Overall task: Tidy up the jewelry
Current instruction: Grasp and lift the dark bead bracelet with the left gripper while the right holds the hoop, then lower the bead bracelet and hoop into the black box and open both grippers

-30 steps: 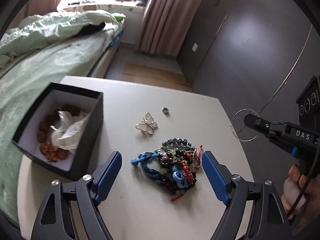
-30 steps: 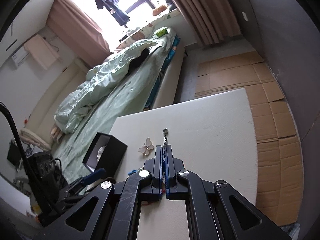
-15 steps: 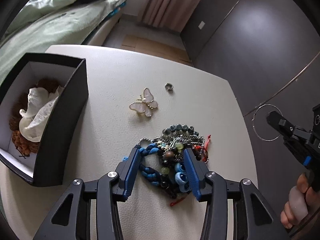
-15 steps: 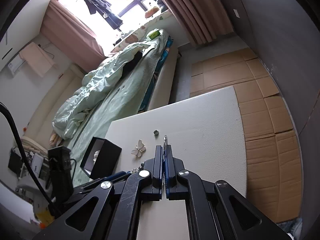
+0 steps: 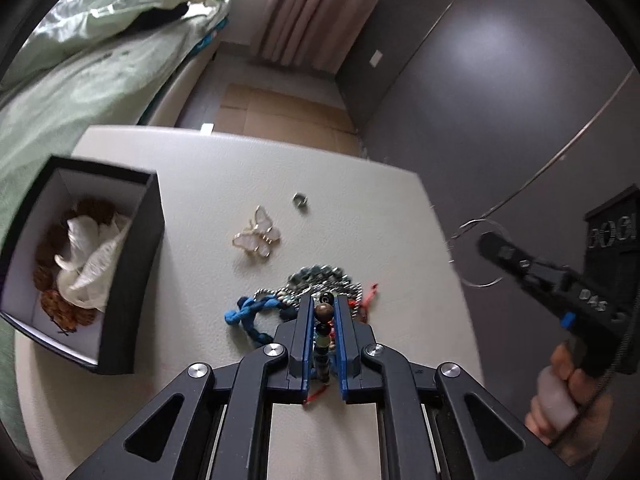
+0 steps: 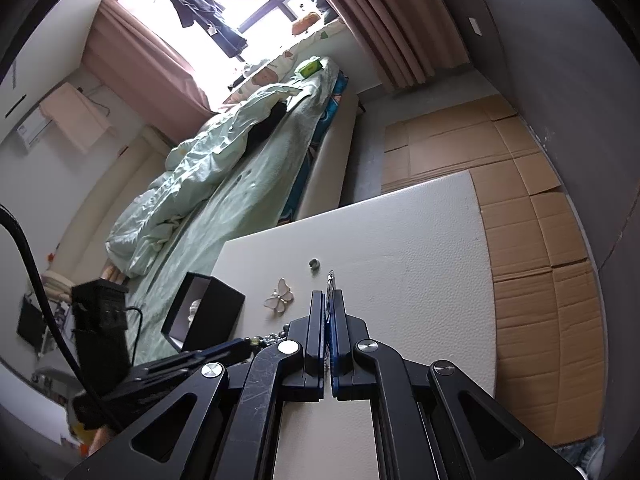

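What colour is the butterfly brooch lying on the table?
The butterfly brooch has pale pinkish-white wings with gold edging, clearest in the left wrist view.

Bracelet pile [image 5: 320,284]: tangled beads, blue cord, red thread, on the table.
Butterfly brooch [image 5: 257,237]: pearly white, gold-edged, lay flat beyond it.
Small ring [image 5: 299,199]: silvery, lay farther back.
Hoop [image 5: 476,254]: thin wire, held aloft.

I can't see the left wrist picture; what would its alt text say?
The left hand-held gripper is shut on a beaded bracelet in a tangled jewelry pile on a white table. A butterfly brooch, a small ring and an open black box lie nearby; the right hand-held gripper holds a wire hoop.
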Action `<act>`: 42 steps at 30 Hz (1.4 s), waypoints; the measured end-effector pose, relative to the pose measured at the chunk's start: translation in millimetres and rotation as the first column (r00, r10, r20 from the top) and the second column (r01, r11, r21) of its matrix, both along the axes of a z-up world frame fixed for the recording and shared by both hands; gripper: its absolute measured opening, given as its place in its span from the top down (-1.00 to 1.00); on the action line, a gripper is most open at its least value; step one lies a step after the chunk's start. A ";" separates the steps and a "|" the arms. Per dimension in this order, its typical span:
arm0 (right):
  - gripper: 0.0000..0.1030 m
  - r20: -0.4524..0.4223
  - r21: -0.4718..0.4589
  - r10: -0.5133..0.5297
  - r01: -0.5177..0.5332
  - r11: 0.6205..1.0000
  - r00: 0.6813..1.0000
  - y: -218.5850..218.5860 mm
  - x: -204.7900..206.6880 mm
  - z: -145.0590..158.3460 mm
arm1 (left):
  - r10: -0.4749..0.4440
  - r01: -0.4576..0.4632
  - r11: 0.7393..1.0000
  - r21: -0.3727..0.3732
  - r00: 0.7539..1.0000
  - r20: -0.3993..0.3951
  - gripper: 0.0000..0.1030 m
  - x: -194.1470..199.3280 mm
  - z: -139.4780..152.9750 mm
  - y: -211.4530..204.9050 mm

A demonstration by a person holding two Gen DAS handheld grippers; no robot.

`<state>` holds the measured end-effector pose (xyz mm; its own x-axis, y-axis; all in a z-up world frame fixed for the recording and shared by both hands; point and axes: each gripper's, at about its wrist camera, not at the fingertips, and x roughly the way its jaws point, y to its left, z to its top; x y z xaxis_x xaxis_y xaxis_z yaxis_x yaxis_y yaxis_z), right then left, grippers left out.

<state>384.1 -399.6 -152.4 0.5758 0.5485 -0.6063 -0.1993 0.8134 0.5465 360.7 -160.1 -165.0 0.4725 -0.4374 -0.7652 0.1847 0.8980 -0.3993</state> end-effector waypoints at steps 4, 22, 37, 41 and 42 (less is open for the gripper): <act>0.93 0.022 0.004 0.018 -0.018 1.000 1.000 6.2 -3.3 5.0 | -0.009 0.009 1.000 -0.008 0.999 0.042 0.81 -4.6 20.8 2.3; 0.93 0.097 0.003 0.135 -0.136 0.991 0.986 71.6 -4.0 28.0 | 0.089 -0.091 0.996 0.005 0.980 0.179 0.81 -14.1 86.5 66.5; 0.94 0.101 -0.022 0.272 -0.271 0.962 0.957 164.2 8.9 33.3 | 0.225 -0.227 0.974 0.004 0.969 0.099 0.78 6.4 56.6 136.3; 0.94 0.087 -0.029 0.301 -0.300 0.954 0.950 184.0 13.0 29.9 | 0.250 -0.251 0.968 0.027 0.967 0.053 0.33 10.6 45.8 148.8; 0.94 0.082 -0.031 0.307 -0.306 0.952 0.948 188.1 14.1 28.4 | 0.261 -0.263 0.965 0.020 0.964 0.058 0.00 8.9 45.4 153.6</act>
